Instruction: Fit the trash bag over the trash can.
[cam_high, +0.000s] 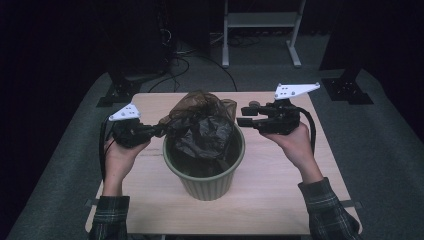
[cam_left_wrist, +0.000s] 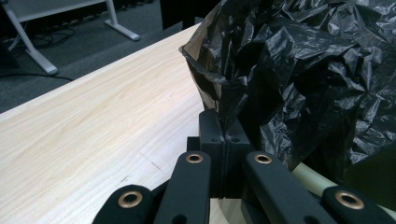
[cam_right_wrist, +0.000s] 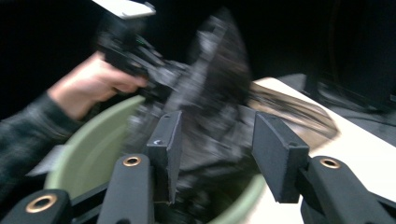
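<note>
i take the green bin (cam_high: 205, 175) at the middle of the worktop (cam_high: 280, 200) as my landmark. a crumpled black plastic bag (cam_high: 202, 127) sits in its mouth and bulges up above the rim, with one thin, brownish translucent fold rising at the far side of the bin.

my left hand-held gripper (cam_high: 161, 131) lies just beside the bin's left rim, level with the top of the bag. in the left gripper view its jaws are pressed together and clamped on a fold of the bag's edge (cam_left_wrist: 223, 109), with the bin's pale rim (cam_left_wrist: 313, 175) just beyond the jaws.

my right hand-held gripper (cam_high: 243, 115) is above the bin's right rim, pointing toward the bag. in the right gripper view its jaws stand apart, with the bag (cam_right_wrist: 215, 93) beyond them and free of the pads; this view is blurred. it also shows the left hand (cam_right_wrist: 91, 84) on the far side of the bin (cam_right_wrist: 88, 154), its hand-held gripper at the bag.

both forearms, in plaid sleeves (cam_high: 330, 210), come in from the near side of the bin.
</note>
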